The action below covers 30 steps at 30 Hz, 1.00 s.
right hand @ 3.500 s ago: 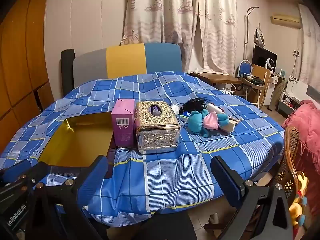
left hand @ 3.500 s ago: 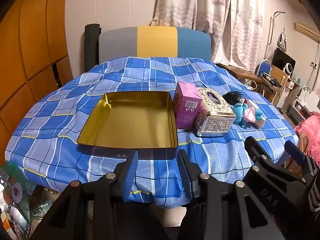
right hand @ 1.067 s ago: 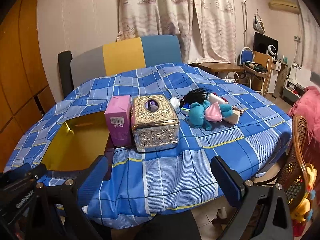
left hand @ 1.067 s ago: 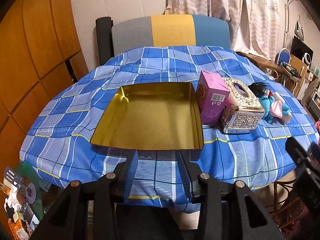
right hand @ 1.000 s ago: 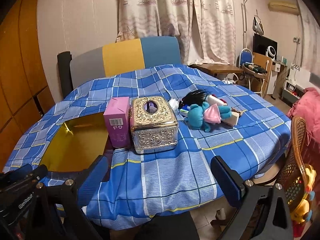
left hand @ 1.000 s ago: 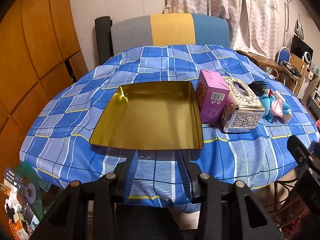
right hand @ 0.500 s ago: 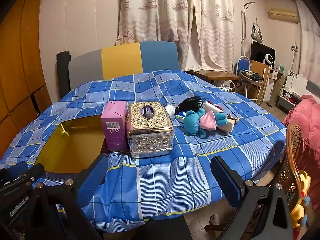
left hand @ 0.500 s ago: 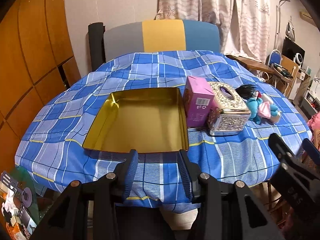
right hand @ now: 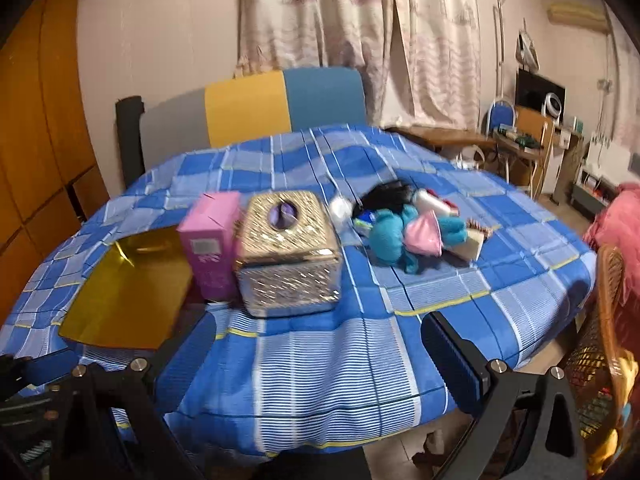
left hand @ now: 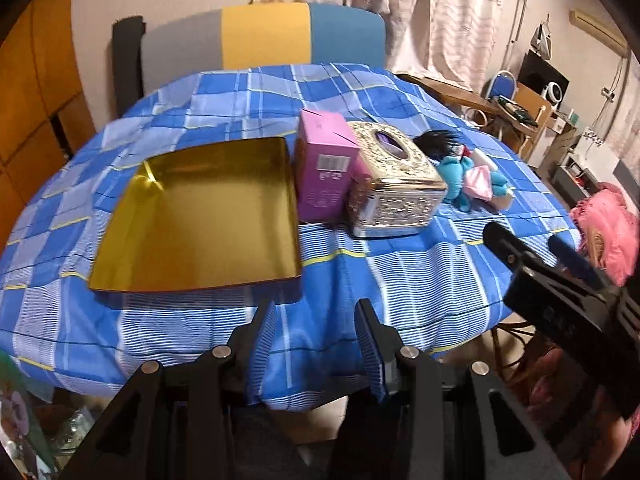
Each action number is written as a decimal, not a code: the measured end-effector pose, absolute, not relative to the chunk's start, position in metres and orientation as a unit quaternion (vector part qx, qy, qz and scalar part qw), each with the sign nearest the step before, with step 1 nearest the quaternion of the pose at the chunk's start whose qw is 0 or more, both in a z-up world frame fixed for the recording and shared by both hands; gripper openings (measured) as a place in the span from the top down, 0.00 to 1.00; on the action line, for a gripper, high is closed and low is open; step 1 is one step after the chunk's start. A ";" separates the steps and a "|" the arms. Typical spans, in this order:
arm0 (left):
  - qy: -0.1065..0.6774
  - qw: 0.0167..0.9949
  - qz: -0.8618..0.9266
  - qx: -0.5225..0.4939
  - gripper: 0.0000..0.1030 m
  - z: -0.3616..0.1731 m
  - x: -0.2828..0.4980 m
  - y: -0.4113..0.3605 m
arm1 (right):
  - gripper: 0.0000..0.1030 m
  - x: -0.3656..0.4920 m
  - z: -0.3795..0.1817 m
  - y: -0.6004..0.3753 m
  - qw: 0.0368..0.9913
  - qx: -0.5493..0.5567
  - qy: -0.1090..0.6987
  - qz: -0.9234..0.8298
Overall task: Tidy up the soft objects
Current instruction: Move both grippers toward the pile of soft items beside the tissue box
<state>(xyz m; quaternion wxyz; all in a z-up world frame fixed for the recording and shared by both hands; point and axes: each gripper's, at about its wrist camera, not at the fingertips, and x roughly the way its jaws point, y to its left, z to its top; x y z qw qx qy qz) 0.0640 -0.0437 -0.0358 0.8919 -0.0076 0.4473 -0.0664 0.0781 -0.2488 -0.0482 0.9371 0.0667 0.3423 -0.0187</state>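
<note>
left wrist view: your left gripper [left hand: 316,334] hangs just off the near edge of the table [left hand: 400,280], jaws partly apart with nothing between them — only cloth behind. the gold tray [left hand: 200,220] lies empty straight ahead, the pink box [left hand: 326,172] stands at its right rim, and the silver tissue box [left hand: 394,186] touches the pink box on the far side. beyond that sits the pile of soft things, the blue plush [left hand: 464,184] in front. compared with a second ago the tray sits further left and smaller in frame and the view has swung right, so you've turned toward the toys. your right gripper [left hand: 556,264] now juts in large at the right edge, where a second ago only its tip showed.

right wrist view: your right gripper [right hand: 304,356] stands wide apart and empty, short of the table edge. the picture is smeared with motion. the plush [right hand: 390,236] lies with a pink cloth piece [right hand: 424,236] on it, a black tuft [right hand: 390,194] behind, all well beyond the fingers. against half a second back the table sits lower and nearer in frame.

nothing is in the tray yet — the sorting hasn't begun. my read: both hands are closing in, the right likeliest for the plush; you'll need to reach past the tissue box without knocking it.
</note>
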 end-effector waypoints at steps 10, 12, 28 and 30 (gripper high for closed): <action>0.481 0.865 -0.133 -0.043 0.60 -0.047 0.113 -0.072 | 0.00 0.131 -0.094 -0.330 0.925 0.066 0.370 -0.064; 0.469 0.869 -0.151 -0.050 0.60 -0.046 0.118 -0.080 | 0.00 0.146 -0.101 -0.348 0.920 0.073 0.378 -0.073; 0.499 0.846 -0.183 -0.036 0.60 -0.062 0.138 -0.126 | 0.00 0.263 -0.099 -0.442 0.929 0.032 0.343 -0.139; 0.509 0.836 -0.200 -0.054 0.60 -0.065 0.142 -0.130 | 0.00 0.279 -0.103 -0.442 0.927 0.023 0.353 -0.128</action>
